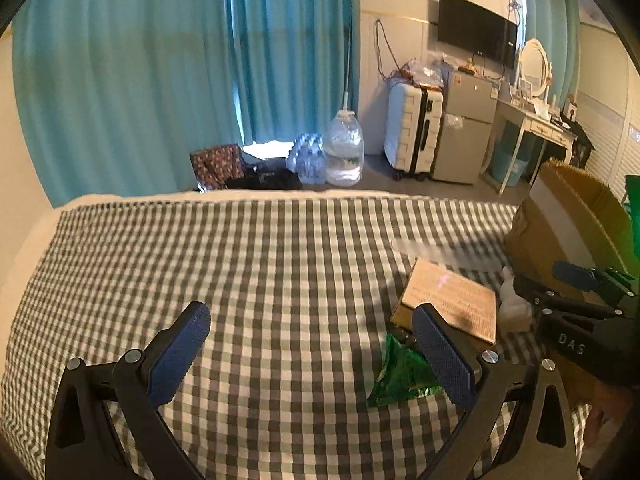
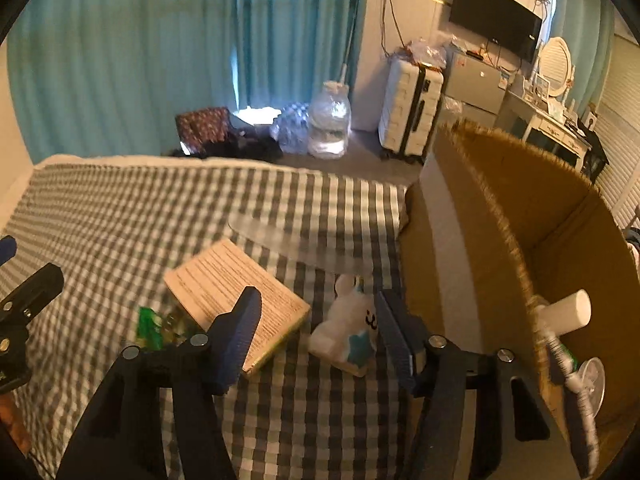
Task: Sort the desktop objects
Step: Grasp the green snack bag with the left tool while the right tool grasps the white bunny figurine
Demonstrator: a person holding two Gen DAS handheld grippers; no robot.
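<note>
I see a dim, warm-tinted room; daylight glows through the teal curtains [image 1: 160, 80] and pools brightly on the floor below them. Soft shadows fall across the checked bedspread [image 1: 260, 260]. Motion blur smears the right wrist view, and fisheye bending darkens every corner.

This is a lived-in bedroom in a home. A bed [image 1: 260, 264] with a grey-and-white checked sheet fills the near ground. Beyond it, teal curtains [image 1: 160, 80] cover the far wall. To the far right stand a white suitcase [image 1: 412, 130], a small silver fridge [image 1: 466, 136], a wall-mounted television [image 1: 476, 28] and a white dressing table [image 1: 536, 122] with an oval mirror [image 1: 534, 64]. Large water bottles [image 1: 343, 148] sit on the floor.
</note>
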